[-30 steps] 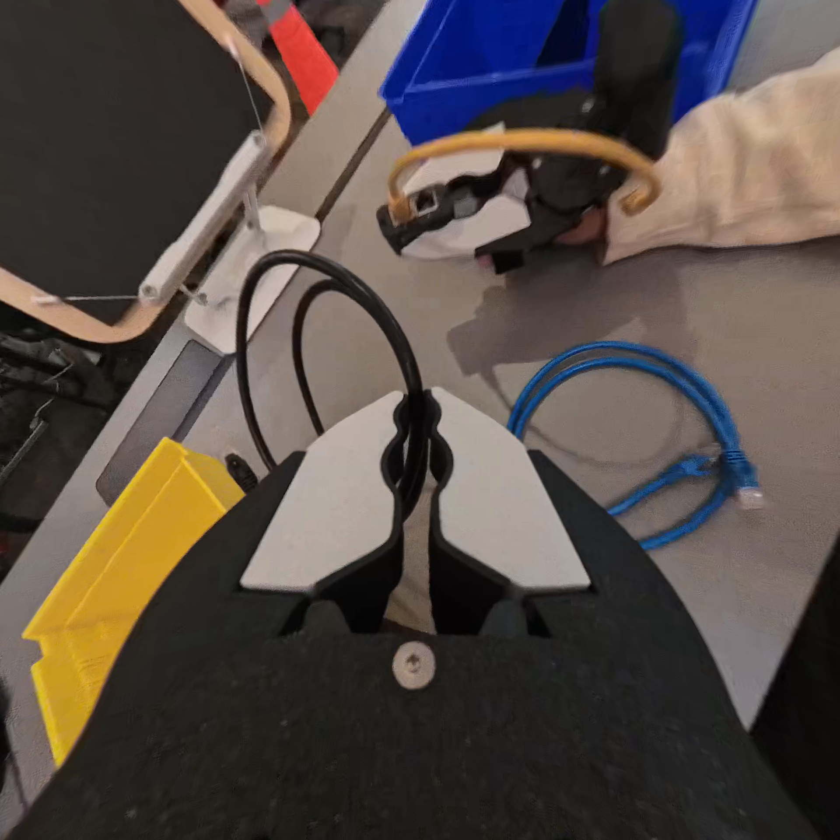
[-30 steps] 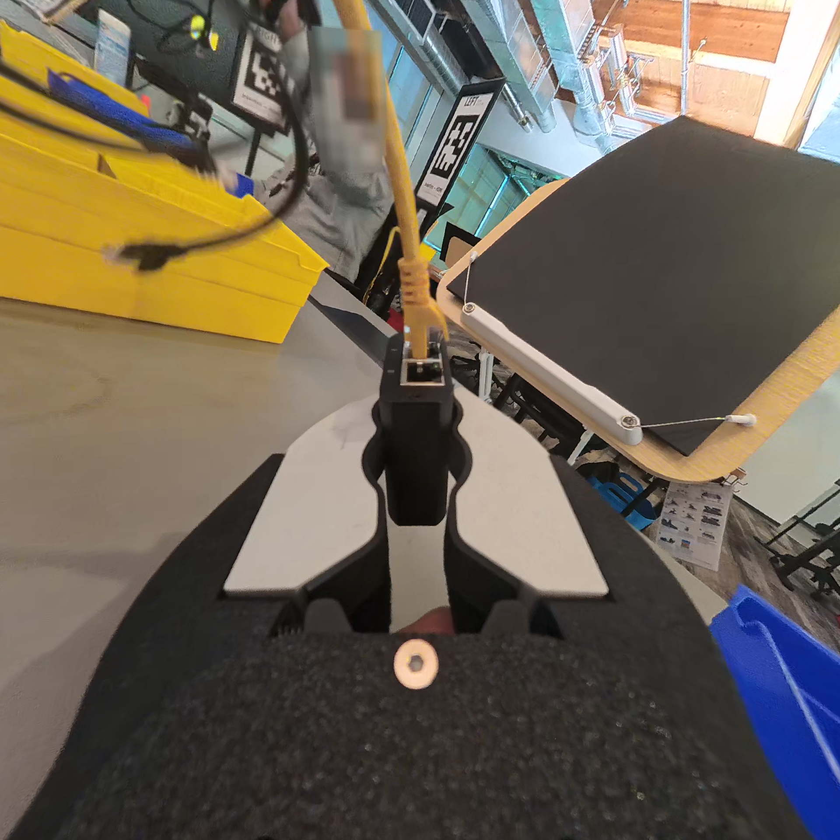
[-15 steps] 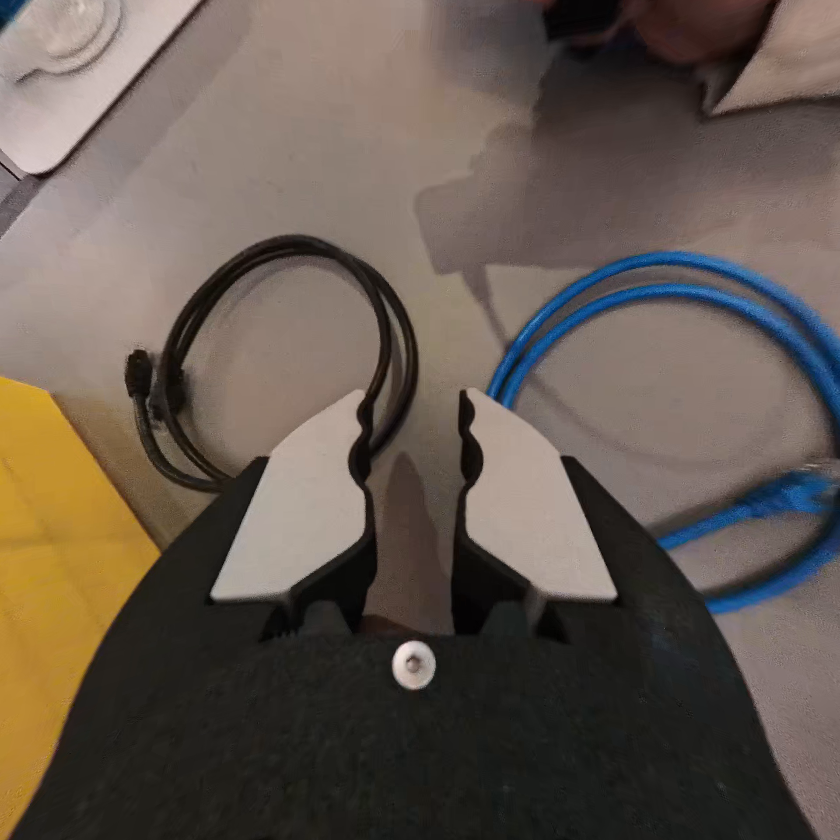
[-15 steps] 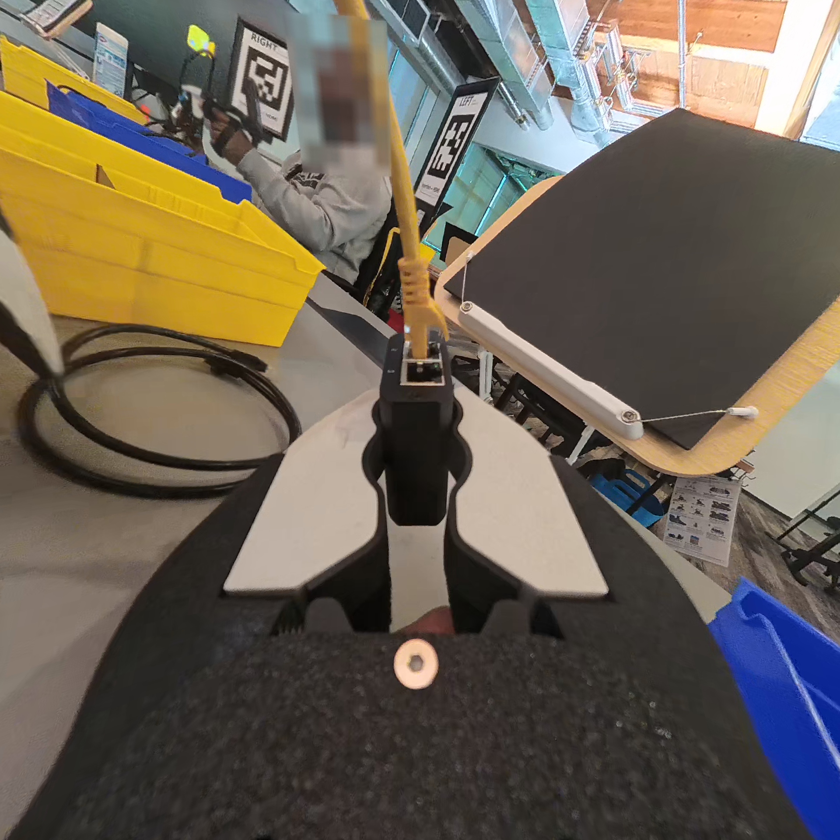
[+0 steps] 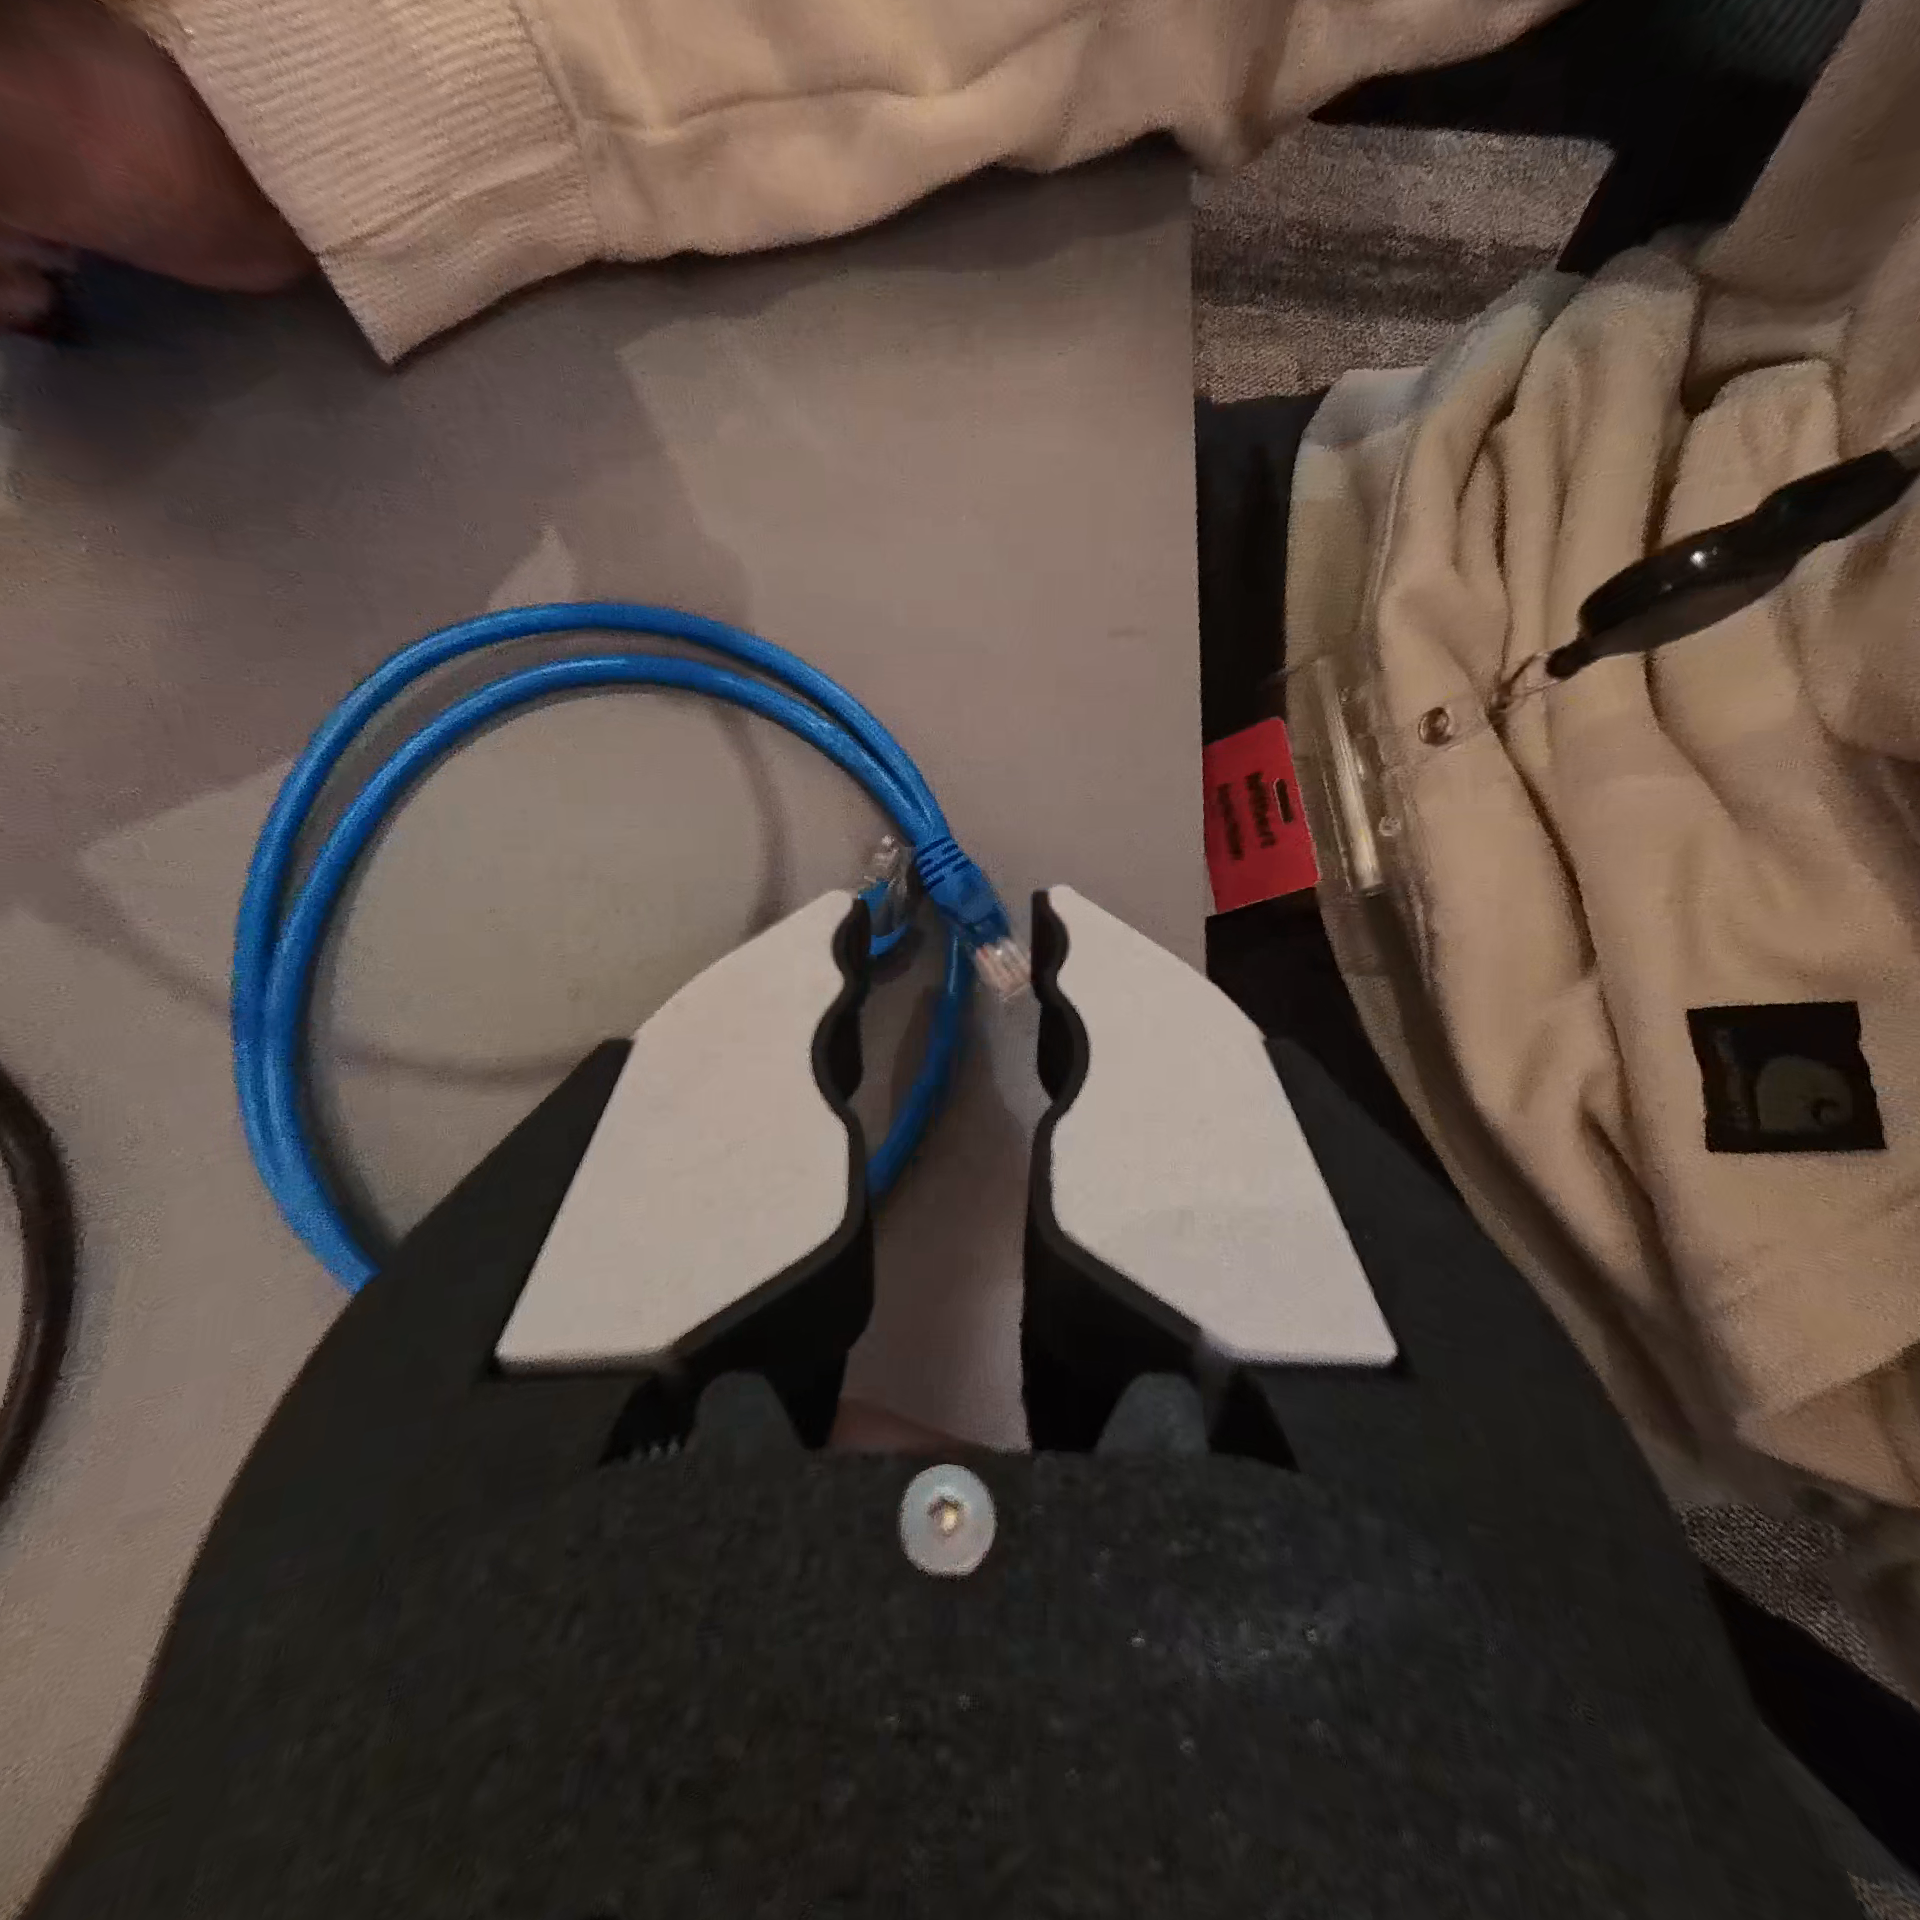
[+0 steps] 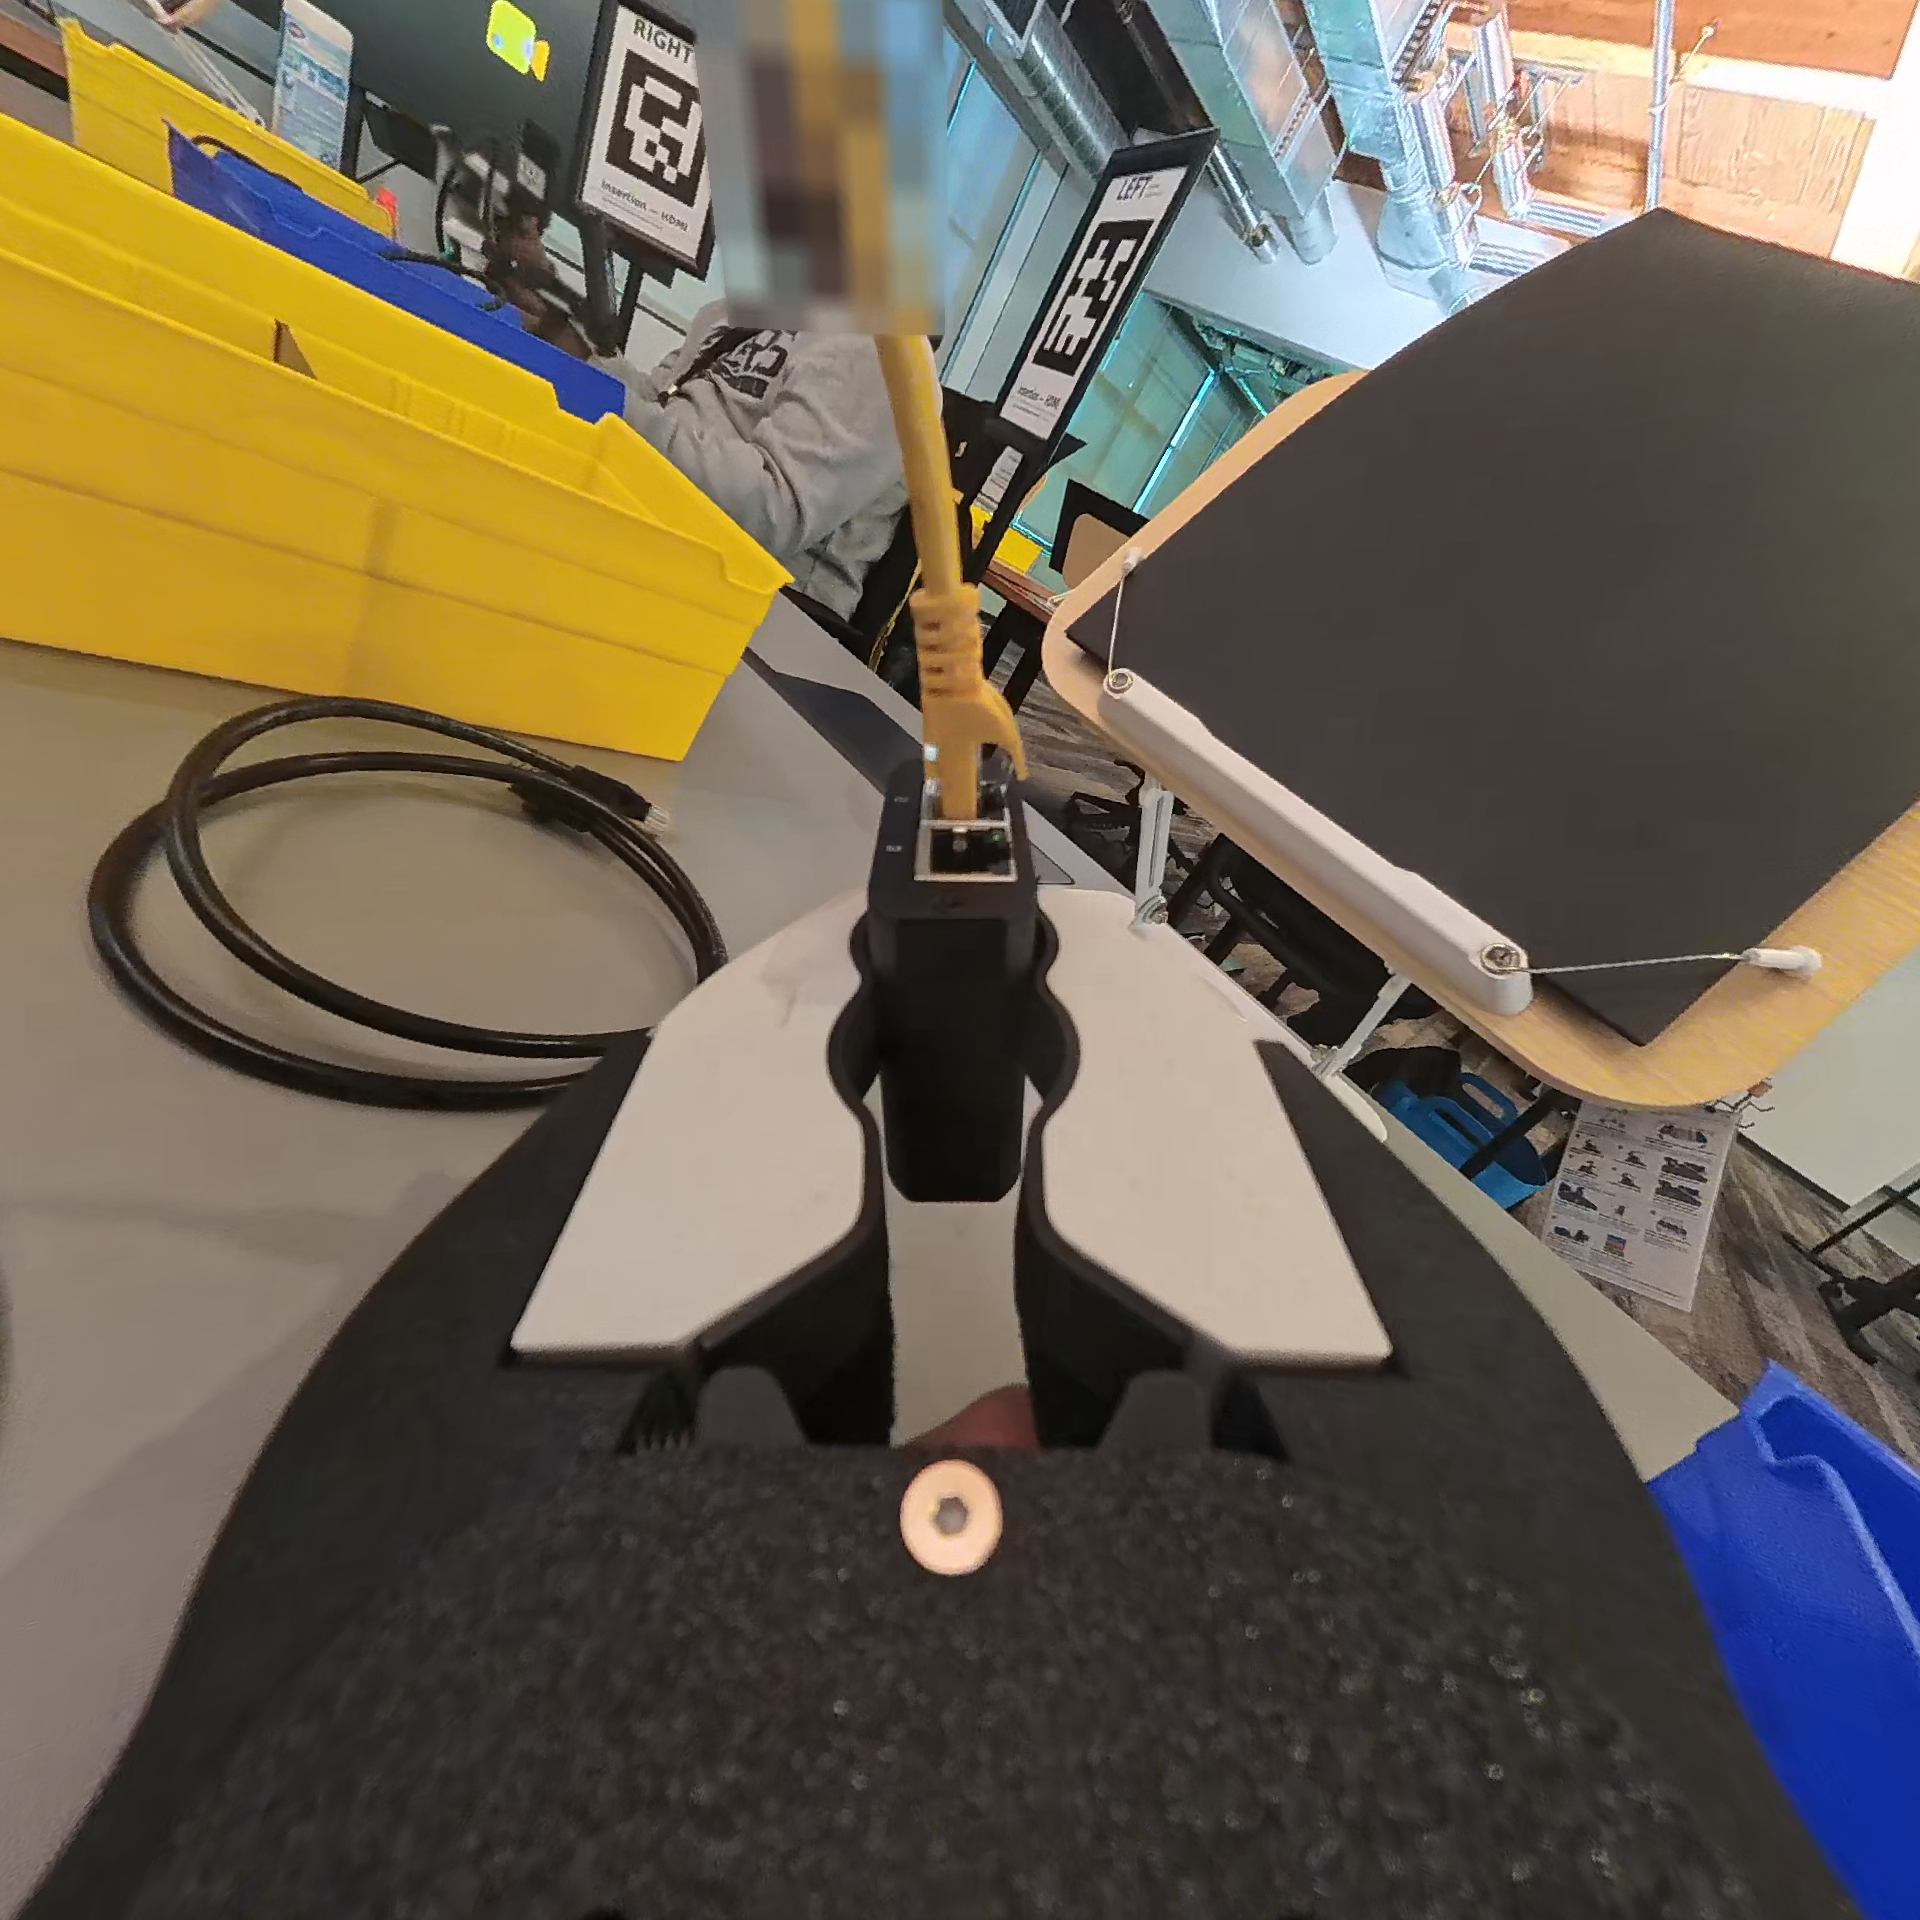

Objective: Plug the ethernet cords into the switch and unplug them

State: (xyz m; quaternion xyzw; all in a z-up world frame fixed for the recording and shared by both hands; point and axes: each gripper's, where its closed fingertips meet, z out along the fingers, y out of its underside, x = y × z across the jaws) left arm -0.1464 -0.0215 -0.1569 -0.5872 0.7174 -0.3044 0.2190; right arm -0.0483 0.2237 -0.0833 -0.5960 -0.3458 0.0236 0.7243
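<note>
Near the bench [image 5: 935, 468] edge, my left gripper [image 5: 940, 920] hangs with fingers apart over the blue cord [image 5: 312, 831]'s plugs. My right gripper [image 6: 954, 961] clamps the switch [image 6: 951, 997], yellow cord [image 6: 940, 582] plugged in; black cord [image 6: 364, 914] lies left.

The left claw [image 5: 940, 935], now spread empty, has dropped the coiled black cord [image 6: 395, 894] and hovers over the coiled blue ethernet cord [image 5: 582, 665].

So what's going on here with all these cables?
A person is working two handheld grippers. The right gripper is shut on a small black switch with a yellow cord plugged into its far port; the nearer port is empty. The left gripper is open, hovering over the plug ends of a coiled blue cord on the table. A black cord lies loose nearby.
</note>
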